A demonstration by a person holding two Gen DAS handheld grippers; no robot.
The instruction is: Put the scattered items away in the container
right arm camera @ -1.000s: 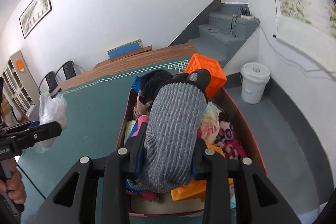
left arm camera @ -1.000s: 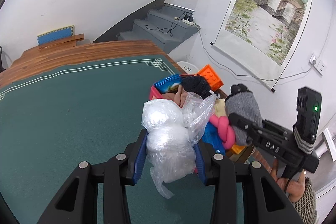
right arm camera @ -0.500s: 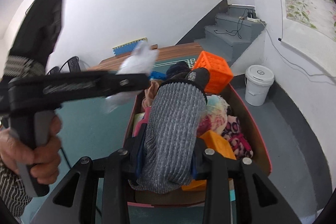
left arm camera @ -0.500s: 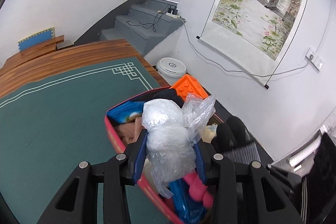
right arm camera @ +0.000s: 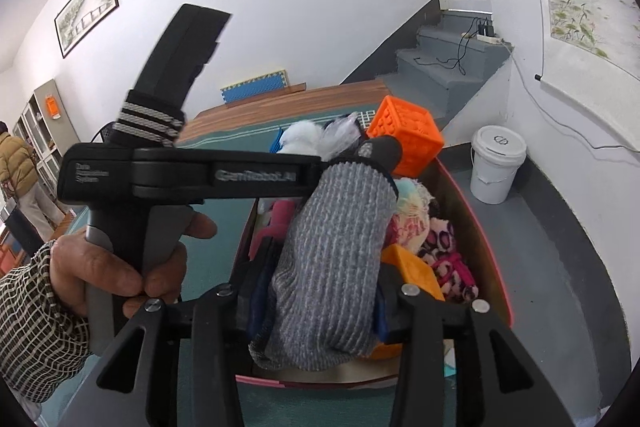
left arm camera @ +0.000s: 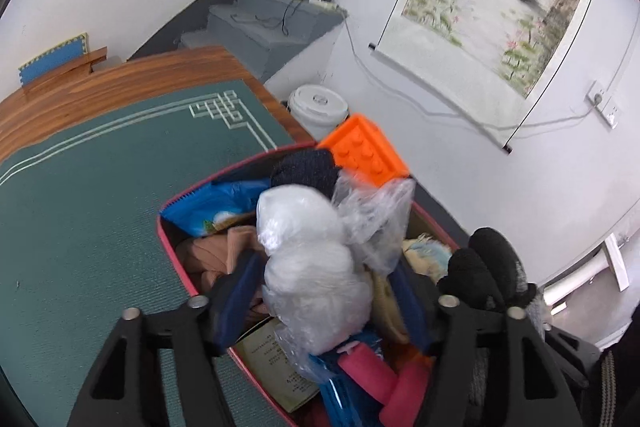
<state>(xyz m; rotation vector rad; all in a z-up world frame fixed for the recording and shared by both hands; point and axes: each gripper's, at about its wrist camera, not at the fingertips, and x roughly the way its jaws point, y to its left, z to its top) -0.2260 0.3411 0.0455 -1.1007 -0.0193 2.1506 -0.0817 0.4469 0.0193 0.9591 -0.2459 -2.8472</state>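
A red-rimmed box (left arm camera: 172,255) (right arm camera: 472,227), crammed with toys and cloth, stands at the table's right end. My left gripper (left arm camera: 322,267) hangs over it. Its jaws are opening, and a clear plastic bag of white filling (left arm camera: 312,267) (right arm camera: 300,139) stands between the blue pads (left arm camera: 240,291) with a gap on each side. My right gripper (right arm camera: 324,267) is over the box's near end. Its jaws are opening too, though the pads still touch a grey knitted glove (right arm camera: 332,259) with black fingertips (left arm camera: 480,267). A hand (right arm camera: 120,267) grips the left gripper's handle.
An orange studded cube (left arm camera: 364,151) (right arm camera: 404,135) sits on the box's far corner. A green mat (left arm camera: 80,207) covers the wooden table to the left. On the floor beyond the table stands a white bucket (left arm camera: 318,107) (right arm camera: 498,163). A person (right arm camera: 16,163) stands far off.
My left gripper carried the bag from over the mat to over the box, and its jaws have spread away from the bag. My right gripper's jaws widened a little around the glove.
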